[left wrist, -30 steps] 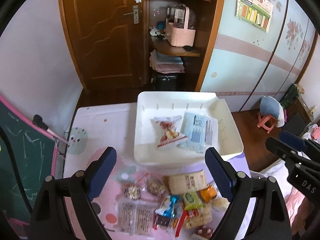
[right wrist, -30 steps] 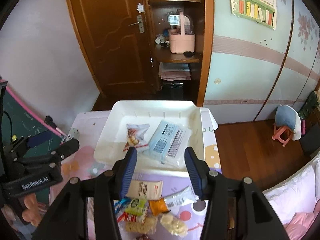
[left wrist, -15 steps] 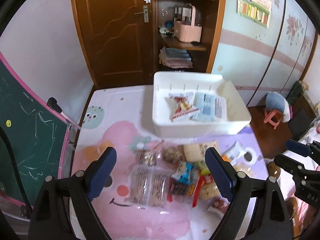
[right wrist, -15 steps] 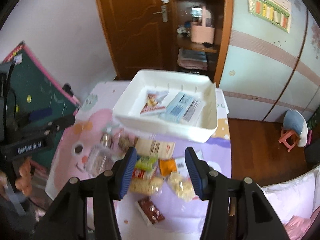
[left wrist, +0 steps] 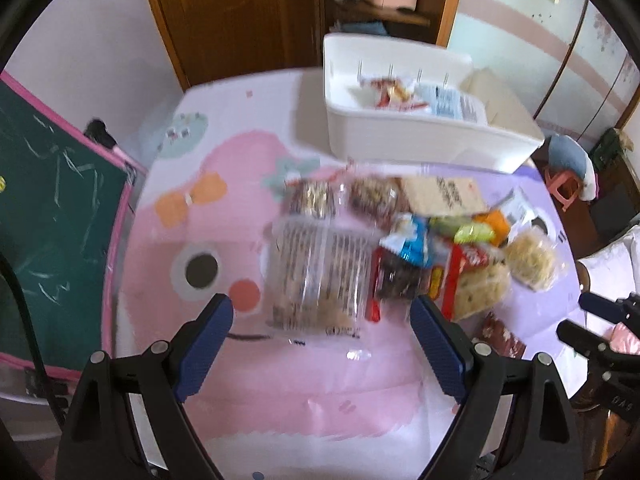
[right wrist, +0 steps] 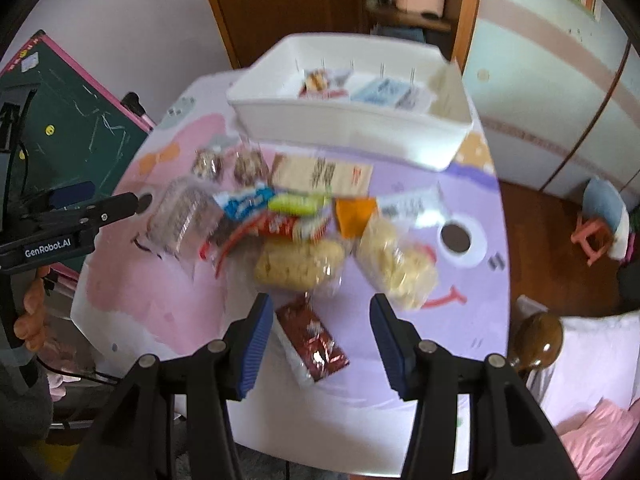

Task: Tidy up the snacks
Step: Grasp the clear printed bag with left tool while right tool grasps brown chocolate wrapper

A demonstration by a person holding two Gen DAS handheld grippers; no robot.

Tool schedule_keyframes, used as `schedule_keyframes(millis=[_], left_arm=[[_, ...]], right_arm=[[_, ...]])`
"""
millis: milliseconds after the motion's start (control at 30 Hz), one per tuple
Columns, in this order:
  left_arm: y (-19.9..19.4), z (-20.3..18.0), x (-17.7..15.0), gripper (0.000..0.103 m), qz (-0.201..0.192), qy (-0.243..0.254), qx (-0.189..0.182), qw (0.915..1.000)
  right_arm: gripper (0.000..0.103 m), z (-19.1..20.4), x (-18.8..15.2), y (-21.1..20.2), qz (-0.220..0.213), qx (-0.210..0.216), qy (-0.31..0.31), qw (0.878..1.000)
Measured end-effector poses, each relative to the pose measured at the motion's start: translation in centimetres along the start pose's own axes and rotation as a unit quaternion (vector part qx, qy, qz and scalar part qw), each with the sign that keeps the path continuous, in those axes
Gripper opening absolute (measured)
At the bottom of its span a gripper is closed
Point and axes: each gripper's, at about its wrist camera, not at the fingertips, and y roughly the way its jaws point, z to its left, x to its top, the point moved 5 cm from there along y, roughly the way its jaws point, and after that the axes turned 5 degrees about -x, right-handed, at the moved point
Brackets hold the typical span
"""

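Note:
A white bin [left wrist: 420,140] [right wrist: 352,136] stands at the far side of the table with a red snack bag [left wrist: 394,92] and a pale blue pack [right wrist: 384,90] inside. A heap of loose snack packets lies in front of it. My left gripper [left wrist: 322,312] is open and empty, above a clear packet of biscuits [left wrist: 316,276]. My right gripper [right wrist: 320,316] is open and empty, with a dark red packet [right wrist: 312,340] on the table between its fingers. A yellow puffed snack bag [right wrist: 394,264] lies just beyond.
The table has a pink and purple cartoon cover [left wrist: 192,240]. A green chalkboard [left wrist: 48,220] stands at the left edge. A wooden door and shelves are behind the table. A small pink stool [right wrist: 596,236] and a bed lie to the right.
Both grippers have pulled back from the bin and lowered toward the near side of the snack heap. Both stay open and empty.

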Motion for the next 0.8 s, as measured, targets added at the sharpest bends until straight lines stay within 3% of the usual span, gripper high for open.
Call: schedule_keyframes(millis=[333,800], left_arm=[[6.1,1.1,-0.9,0.090,0.056,-0.008,-0.004,0.9984],[11.2,2.4,0.3,0.090,0.096,-0.030,-0.026,0.9946]], right_arm=[[0.051,1.3,-3.3,5.3,0.051,0.011,-0.013,0.999],[0.051,2.1,-4.0,8.8,0.074,0.011,-0.034,0.997]])
